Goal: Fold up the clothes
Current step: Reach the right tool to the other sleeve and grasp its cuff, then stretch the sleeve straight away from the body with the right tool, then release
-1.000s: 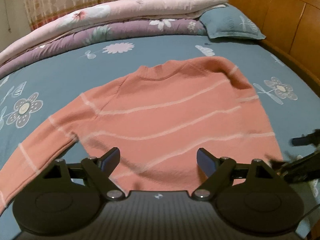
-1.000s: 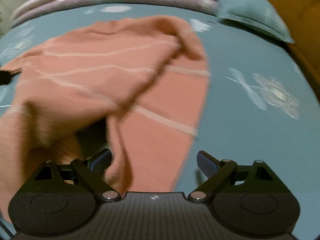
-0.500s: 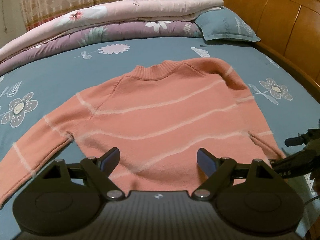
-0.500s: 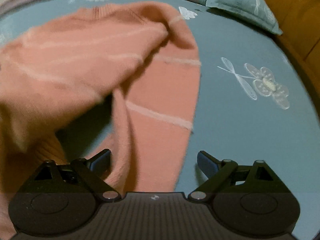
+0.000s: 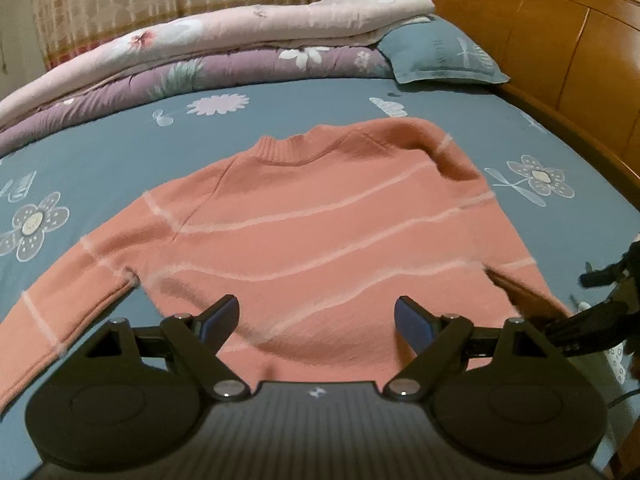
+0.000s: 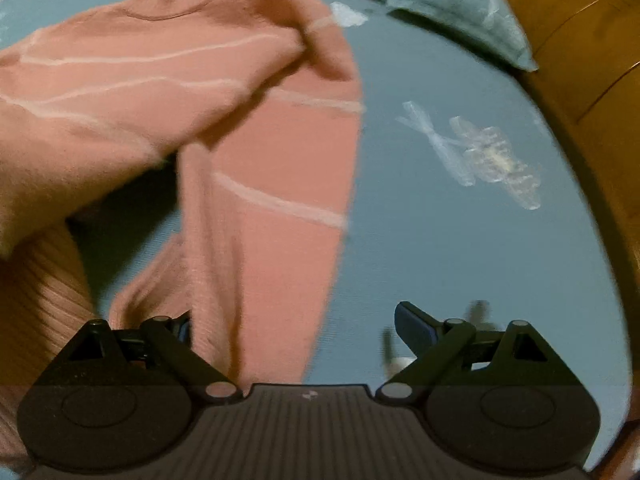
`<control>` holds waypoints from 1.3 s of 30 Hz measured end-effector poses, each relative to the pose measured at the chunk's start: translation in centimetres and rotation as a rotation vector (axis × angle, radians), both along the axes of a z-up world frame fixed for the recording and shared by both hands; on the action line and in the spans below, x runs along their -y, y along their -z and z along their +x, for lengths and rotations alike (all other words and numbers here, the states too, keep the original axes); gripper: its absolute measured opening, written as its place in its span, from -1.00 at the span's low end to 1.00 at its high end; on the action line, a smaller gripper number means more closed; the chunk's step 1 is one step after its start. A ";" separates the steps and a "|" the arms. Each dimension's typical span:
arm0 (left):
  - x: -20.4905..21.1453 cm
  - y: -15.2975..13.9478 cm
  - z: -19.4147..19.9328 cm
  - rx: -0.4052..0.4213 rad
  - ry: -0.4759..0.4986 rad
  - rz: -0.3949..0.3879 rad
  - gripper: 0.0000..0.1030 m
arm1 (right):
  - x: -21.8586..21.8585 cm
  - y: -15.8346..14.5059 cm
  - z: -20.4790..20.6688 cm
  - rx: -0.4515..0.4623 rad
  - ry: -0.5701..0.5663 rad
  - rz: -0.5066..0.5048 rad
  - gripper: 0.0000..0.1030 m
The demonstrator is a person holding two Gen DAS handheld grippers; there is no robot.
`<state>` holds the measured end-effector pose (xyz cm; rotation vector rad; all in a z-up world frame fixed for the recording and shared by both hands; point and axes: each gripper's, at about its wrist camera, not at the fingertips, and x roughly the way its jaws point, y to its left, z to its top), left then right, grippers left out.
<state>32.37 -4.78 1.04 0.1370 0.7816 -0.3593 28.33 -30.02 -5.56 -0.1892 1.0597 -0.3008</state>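
A salmon sweater (image 5: 320, 232) with thin white stripes lies flat on the blue flowered sheet (image 5: 120, 152), collar towards the far side. Its left sleeve (image 5: 60, 312) stretches out to the lower left. My left gripper (image 5: 316, 320) hovers open over the hem with nothing between its fingers. In the right wrist view the other sleeve (image 6: 280, 184) runs down beside the body, and the ribbed hem (image 6: 40, 288) bulges at the left. My right gripper (image 6: 296, 328) stands open astride the sleeve's lower end, the cloth hiding part of its left finger. It also shows as the right gripper (image 5: 592, 320) by the sweater's right corner.
Folded quilts (image 5: 200, 56) are stacked along the far side of the bed, with a blue pillow (image 5: 440, 60) at their right end. A wooden headboard (image 5: 560, 40) runs along the right. Bare sheet (image 6: 460, 240) lies right of the sweater.
The right gripper has tipped down and closed in on the sleeve, which now fills more of its view and covers its left finger. The left gripper has held still.
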 end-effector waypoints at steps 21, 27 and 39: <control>3.5 -0.4 -0.5 0.003 0.004 0.040 0.66 | 5.6 0.0 -0.6 0.025 0.083 -0.249 0.65; 4.6 -0.3 -0.2 -0.001 0.023 0.052 0.66 | 7.7 -2.0 -1.7 0.089 0.065 -0.311 0.29; 5.5 -0.2 0.0 -0.003 0.054 0.056 0.66 | 12.2 -4.3 -1.5 0.128 0.099 -0.533 -0.08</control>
